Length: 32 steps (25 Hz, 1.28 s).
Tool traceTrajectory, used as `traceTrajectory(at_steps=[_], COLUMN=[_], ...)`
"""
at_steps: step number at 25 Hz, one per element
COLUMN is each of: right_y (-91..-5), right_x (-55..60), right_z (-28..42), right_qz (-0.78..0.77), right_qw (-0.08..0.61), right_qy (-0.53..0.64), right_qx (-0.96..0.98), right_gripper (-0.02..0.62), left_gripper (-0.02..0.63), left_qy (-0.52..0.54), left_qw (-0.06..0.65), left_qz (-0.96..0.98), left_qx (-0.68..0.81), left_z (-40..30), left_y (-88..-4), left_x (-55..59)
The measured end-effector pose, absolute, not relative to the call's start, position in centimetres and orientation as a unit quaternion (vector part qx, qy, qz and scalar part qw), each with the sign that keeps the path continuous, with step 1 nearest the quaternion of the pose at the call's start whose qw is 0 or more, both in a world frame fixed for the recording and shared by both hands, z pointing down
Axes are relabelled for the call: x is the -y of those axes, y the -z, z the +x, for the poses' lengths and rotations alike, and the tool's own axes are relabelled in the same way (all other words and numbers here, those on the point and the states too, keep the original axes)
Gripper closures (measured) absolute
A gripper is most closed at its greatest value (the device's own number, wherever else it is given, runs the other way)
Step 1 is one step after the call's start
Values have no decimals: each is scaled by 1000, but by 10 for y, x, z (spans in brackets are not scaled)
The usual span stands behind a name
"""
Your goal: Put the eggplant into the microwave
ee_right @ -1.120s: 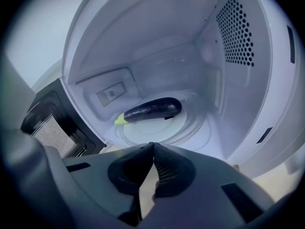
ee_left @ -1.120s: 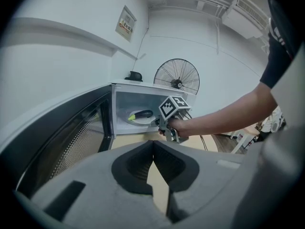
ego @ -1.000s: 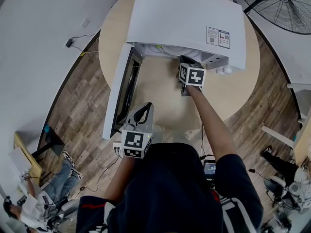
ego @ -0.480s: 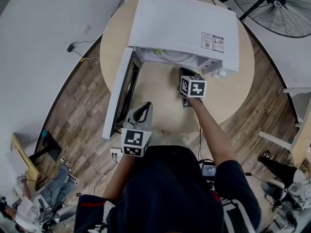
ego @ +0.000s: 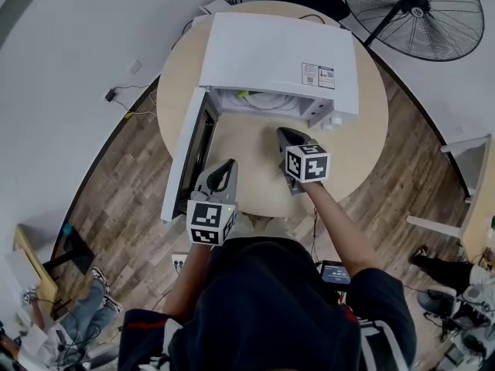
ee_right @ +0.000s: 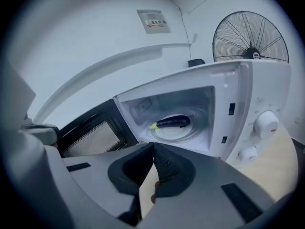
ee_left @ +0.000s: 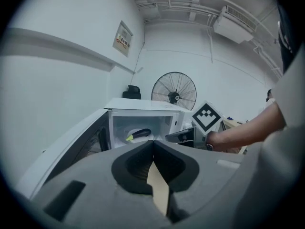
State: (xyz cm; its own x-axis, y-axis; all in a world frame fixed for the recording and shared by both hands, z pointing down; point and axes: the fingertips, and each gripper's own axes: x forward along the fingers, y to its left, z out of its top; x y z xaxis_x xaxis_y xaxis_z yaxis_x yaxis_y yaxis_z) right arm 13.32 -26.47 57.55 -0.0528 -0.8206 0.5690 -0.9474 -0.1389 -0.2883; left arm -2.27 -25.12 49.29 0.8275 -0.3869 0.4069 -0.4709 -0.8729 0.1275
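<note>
The dark purple eggplant [ee_right: 172, 122] with a green stem lies on the glass plate inside the white microwave [ego: 278, 56]; the left gripper view also shows the eggplant [ee_left: 139, 134] there. The microwave door [ego: 189, 153] stands wide open to the left. My right gripper [ego: 283, 132] hovers over the table in front of the opening, clear of it, with its jaws shut and nothing between them [ee_right: 153, 146]. My left gripper [ego: 229, 163] is near the door's lower edge, jaws closed together and empty [ee_left: 153, 143].
The microwave stands on a round wooden table [ego: 363, 145]. A standing fan [ego: 410, 14] is behind it on the right. A cable and plug [ego: 112, 95] lie on the wood floor at the left, and a seated person's legs [ego: 46, 315] show at the lower left.
My right gripper has pulled back out of the microwave opening toward me. The left gripper has stayed by the door, shifting only slightly.
</note>
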Motion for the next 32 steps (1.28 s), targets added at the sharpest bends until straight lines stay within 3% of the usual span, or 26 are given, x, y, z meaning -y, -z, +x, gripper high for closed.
traceTrajectory(at_steps=[19, 32], right_y=[-389, -320], right_x=[212, 182], right_z=[106, 112], right_qz=[701, 715], right_qw=[53, 17], right_qy=[-116, -36], right_qx=[701, 698], right_gripper=[583, 583], left_gripper=[592, 592], left_qy=[-147, -80], left_qw=[11, -41], left_qz=[958, 965], left_qx=[246, 245], left_z=[-16, -9], left_y=[-419, -346], left_x=[254, 246])
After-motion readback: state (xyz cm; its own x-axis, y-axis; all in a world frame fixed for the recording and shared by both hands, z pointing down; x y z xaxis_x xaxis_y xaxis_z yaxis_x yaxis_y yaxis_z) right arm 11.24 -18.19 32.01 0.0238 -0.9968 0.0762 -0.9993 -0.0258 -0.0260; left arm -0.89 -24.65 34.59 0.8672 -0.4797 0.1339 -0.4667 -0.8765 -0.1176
